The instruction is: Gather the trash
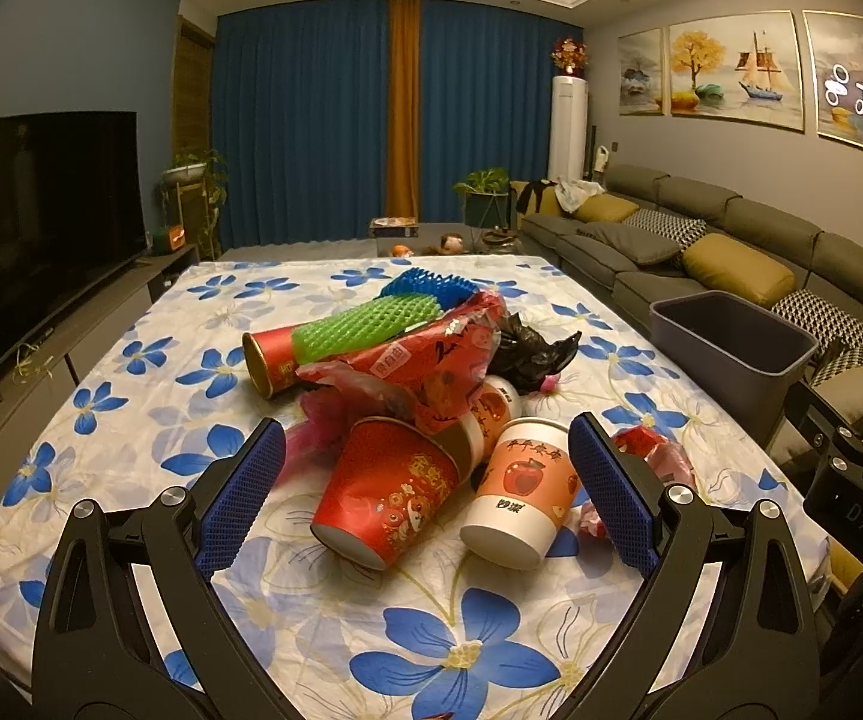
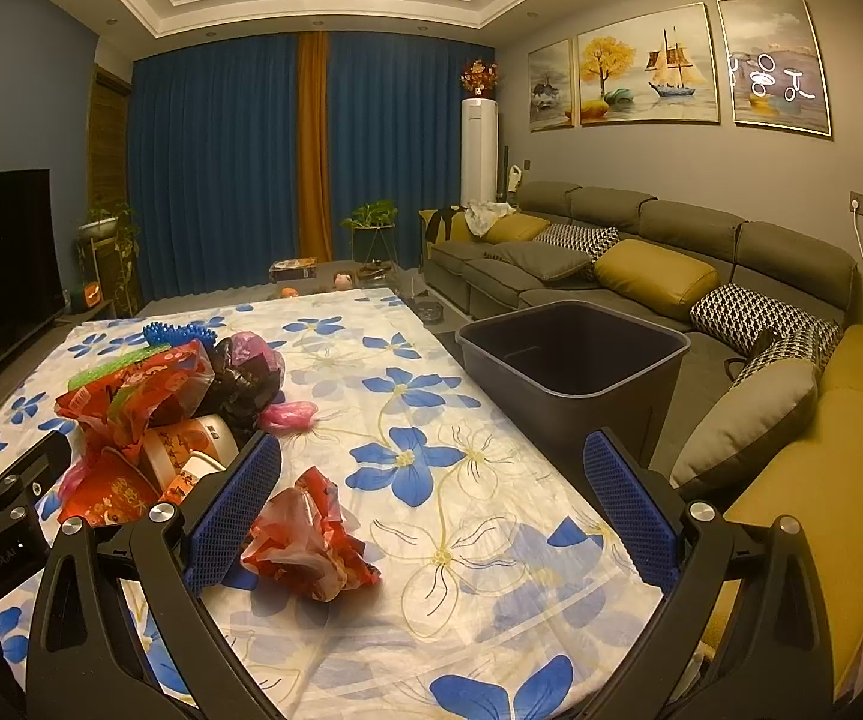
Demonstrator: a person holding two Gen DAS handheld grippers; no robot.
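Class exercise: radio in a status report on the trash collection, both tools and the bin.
Left tool open, over the red cup and apple cup. Right tool open, crumpled red wrapper between its fingers. Bin beside the table, open, nothing blocking.

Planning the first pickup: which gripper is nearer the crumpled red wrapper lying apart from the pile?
Right. The crumpled red wrapper lies between the right gripper's open fingers; the left gripper faces the cups, wrapper beyond its right finger.
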